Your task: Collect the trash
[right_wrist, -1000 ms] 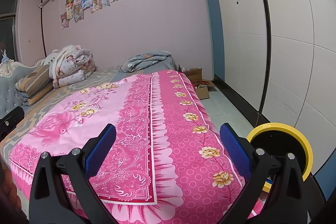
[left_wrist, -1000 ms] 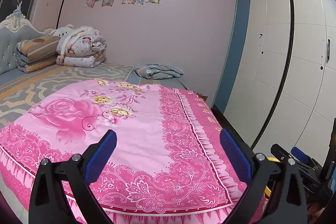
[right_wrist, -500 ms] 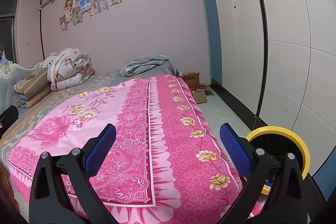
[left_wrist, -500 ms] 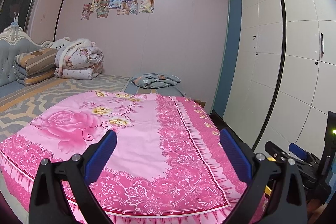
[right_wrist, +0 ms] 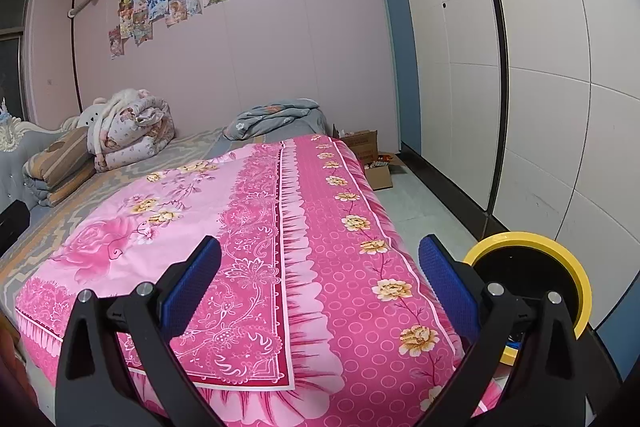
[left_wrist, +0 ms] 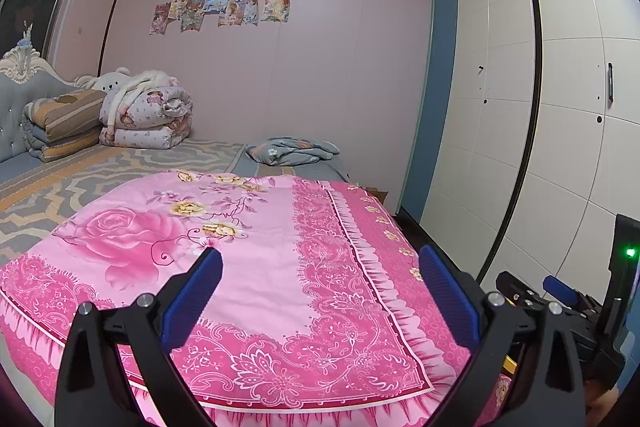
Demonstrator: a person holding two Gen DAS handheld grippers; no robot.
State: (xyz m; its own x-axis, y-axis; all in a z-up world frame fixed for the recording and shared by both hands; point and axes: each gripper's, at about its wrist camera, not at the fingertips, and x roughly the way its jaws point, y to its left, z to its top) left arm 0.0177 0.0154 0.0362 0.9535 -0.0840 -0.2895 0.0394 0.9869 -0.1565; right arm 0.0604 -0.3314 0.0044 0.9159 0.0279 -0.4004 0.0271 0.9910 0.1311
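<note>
Pink floral bedspread (left_wrist: 256, 267) lay beneath my left gripper (left_wrist: 320, 275) and right gripper (right_wrist: 320, 267); I held both jaws wide, gripping nothing.

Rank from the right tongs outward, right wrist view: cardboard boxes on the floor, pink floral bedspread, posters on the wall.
1. pink floral bedspread, directly under and ahead of the open right tongs.
2. cardboard boxes, on the floor past the bed's far right corner.
3. posters, high on the far wall, upper left.
</note>
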